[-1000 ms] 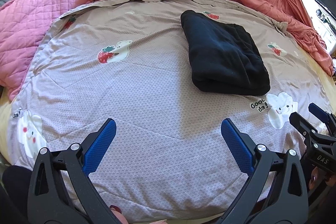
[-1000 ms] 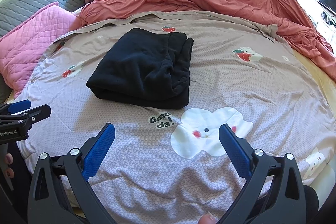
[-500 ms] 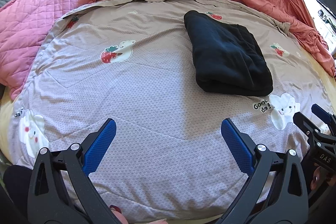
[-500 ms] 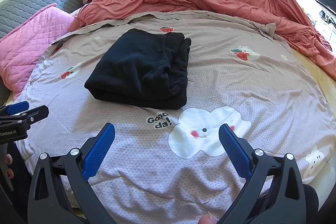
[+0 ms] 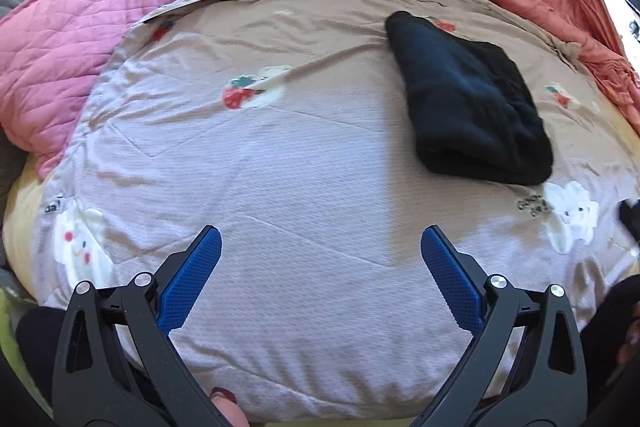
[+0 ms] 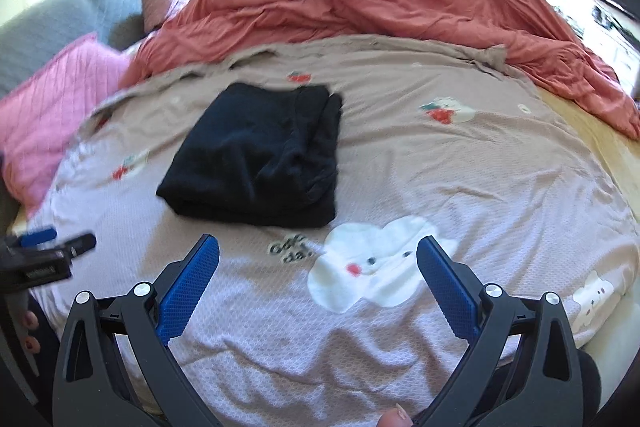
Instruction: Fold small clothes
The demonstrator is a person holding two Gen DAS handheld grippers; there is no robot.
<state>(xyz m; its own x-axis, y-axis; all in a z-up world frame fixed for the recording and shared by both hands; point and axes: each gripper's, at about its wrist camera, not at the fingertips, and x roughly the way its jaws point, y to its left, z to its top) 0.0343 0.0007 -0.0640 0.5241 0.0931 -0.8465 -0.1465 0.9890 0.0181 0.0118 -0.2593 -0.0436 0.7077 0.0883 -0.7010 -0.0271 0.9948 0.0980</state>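
My left gripper point(image 5: 320, 247) and my right gripper point(image 6: 318, 255) both have the jaws wide apart, holding nothing. Beyond them one folded black garment point(image 6: 260, 155) lies on the printed blanket point(image 6: 440, 167), near two pink pillows point(image 5: 68, 55).

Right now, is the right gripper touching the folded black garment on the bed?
Apart. In the right wrist view the right gripper is open, and bare patterned bedspread shows between its blue fingertips and the folded black garment.
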